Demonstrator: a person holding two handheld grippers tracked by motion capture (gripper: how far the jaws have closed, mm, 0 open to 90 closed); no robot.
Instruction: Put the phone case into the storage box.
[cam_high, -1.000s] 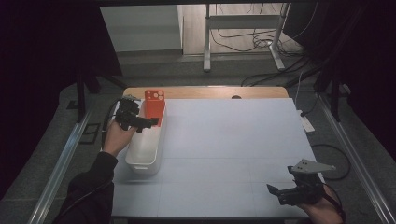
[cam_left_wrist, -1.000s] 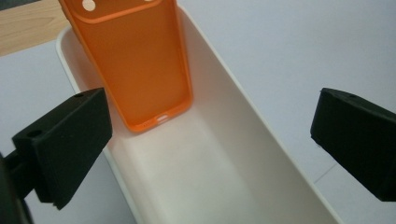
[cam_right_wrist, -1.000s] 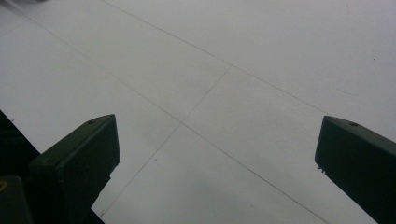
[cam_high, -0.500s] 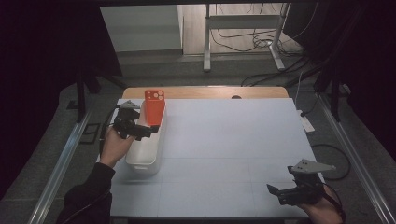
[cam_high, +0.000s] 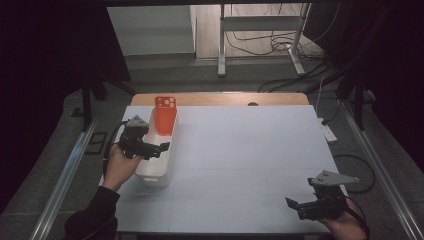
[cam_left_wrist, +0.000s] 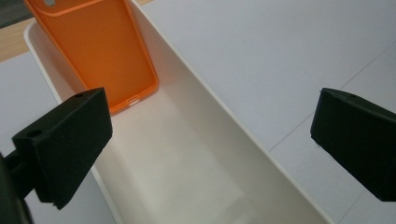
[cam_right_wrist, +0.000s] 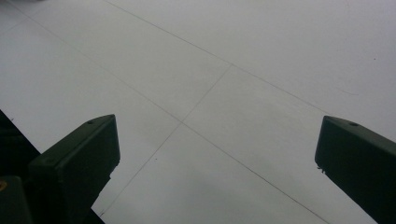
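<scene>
The left tool (cam_high: 161, 148) hovers released over the white bin (cam_high: 159, 172) at the bench's (cam_high: 250, 150) nine o'clock; an orange phone case (cam_high: 165, 116) leans inside. The right tool (cam_high: 296, 205), also released, sits at five o'clock.

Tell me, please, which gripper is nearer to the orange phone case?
Left. The left gripper hovers over the white bin holding the orange phone case; the right gripper is at the table's opposite near corner.

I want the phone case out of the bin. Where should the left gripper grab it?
Probably its top edge, from above: the case leans upright at the far end of the bin, sticking above the rim. The left gripper is open and nearest.
</scene>
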